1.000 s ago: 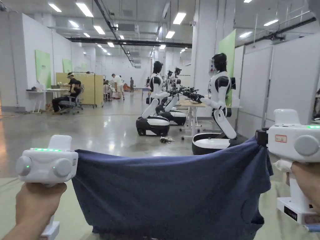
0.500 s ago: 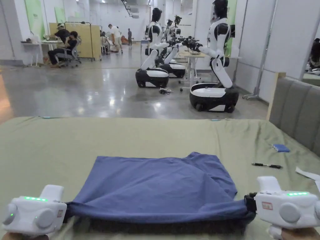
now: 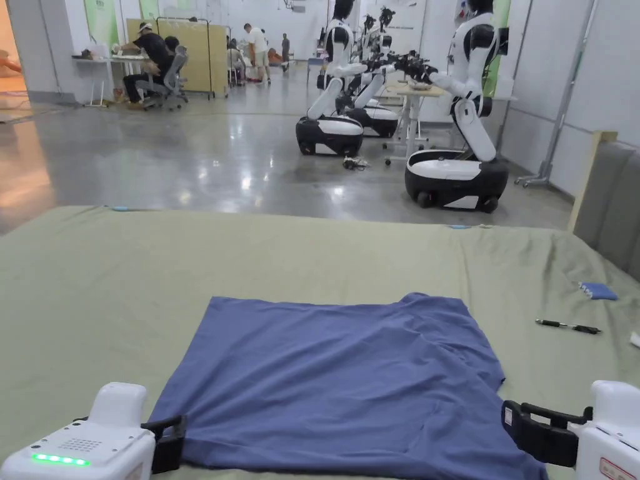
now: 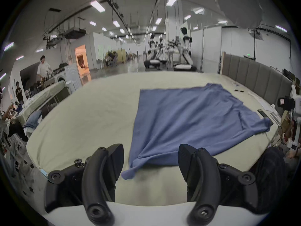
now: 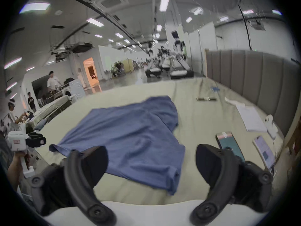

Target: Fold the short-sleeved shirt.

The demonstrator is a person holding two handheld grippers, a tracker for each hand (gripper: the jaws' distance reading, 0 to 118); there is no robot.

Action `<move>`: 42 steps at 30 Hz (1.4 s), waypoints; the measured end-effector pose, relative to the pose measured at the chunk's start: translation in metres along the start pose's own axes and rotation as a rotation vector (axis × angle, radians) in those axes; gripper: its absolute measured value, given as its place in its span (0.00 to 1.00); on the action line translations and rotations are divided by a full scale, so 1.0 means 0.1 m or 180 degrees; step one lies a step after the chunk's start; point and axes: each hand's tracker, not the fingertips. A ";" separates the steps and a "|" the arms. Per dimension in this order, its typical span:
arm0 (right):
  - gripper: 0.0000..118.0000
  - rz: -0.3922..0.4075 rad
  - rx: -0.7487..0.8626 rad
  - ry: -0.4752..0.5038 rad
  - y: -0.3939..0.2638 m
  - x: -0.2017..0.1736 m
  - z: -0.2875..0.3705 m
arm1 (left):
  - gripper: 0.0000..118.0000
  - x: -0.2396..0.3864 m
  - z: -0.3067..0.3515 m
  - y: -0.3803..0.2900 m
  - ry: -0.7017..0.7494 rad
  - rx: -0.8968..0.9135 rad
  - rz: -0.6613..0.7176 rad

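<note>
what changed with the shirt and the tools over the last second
The dark blue short-sleeved shirt went from hanging stretched in the air down flat onto the green sheet-covered bed. Both the left tool and right tool let go and now stand open. The black pen stayed put.

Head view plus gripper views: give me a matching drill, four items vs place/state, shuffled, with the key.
Items:
1. blue shirt
2. pen
3. left gripper
4. small blue pad

Place or state:
A. jaws open, empty, by the shirt's near left corner
B. far right on the green cover, beyond the pen
C. spread flat on the green cover, held by neither gripper
D. on the cover, right of the shirt

Pairs: 1-C, 2-D, 3-A, 4-B
</note>
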 end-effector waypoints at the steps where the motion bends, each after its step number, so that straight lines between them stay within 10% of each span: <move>1: 1.00 0.0035 0.0099 0.0067 0.01 -0.10 0.03 | 0.59 0.07 0.03 -0.03 0.0024 0.0129 -0.0054; 6: 0.86 0.0280 0.0425 0.0221 -0.12 -0.57 0.00 | 0.51 0.31 0.08 -0.21 0.0116 0.0376 -0.0126; 7: 0.25 0.0417 0.0527 0.0001 -0.16 -0.68 -0.03 | 0.10 0.35 0.13 -0.25 -0.0078 0.0411 -0.0077; 8: 0.00 0.0560 0.0466 -0.0205 -0.19 -0.76 -0.10 | 0.02 0.35 0.08 -0.26 0.0024 0.0162 -0.0111; 12: 0.00 0.0183 0.0319 0.0137 -0.20 -0.77 -0.22 | 0.02 0.37 -0.03 -0.33 0.0159 0.0015 -0.0372; 16: 0.00 0.0340 0.0244 0.0069 -0.25 -0.80 -0.30 | 0.05 0.05 -0.05 -0.43 0.0255 -0.0168 -0.0165; 17: 0.00 0.0353 0.0210 0.0071 -0.27 -0.80 -0.32 | 0.13 -0.01 -0.10 -0.45 0.0277 -0.0219 -0.0165; 19: 0.00 0.0357 0.0112 0.0026 -0.32 -0.77 -0.36 | 0.61 -0.24 -0.15 -0.48 0.0242 -0.0320 -0.0071; 20: 0.00 0.0333 0.0067 0.0016 -0.33 -0.74 -0.39 | 0.66 -0.27 -0.22 -0.51 0.0143 -0.0380 -0.0016; 30: 0.00 0.0061 -0.0448 -0.0408 -0.37 -0.34 -0.47 | 0.63 -0.31 -0.82 -0.53 -0.0233 -0.0688 0.0003; 33: 0.00 -0.0032 -0.0661 -0.0623 -0.36 -0.19 -0.47 | 0.04 -0.35 -0.91 -0.51 -0.0116 -0.0837 0.0011; 35: 0.19 -0.0065 -0.0740 -0.0658 -0.36 -0.07 -0.46 | 0.04 -0.38 -0.83 -0.33 -0.0252 -0.0728 0.0105; 37: 0.97 -0.0161 -0.1105 -0.0612 -0.41 0.05 -0.52 | 0.04 -0.39 -0.81 -0.28 -0.0228 -0.0687 0.0186; 42: 0.98 -0.0043 -0.1450 -0.0643 -0.54 0.08 -0.92 | 0.04 -0.27 -0.67 -0.13 -0.0206 -0.0711 0.0166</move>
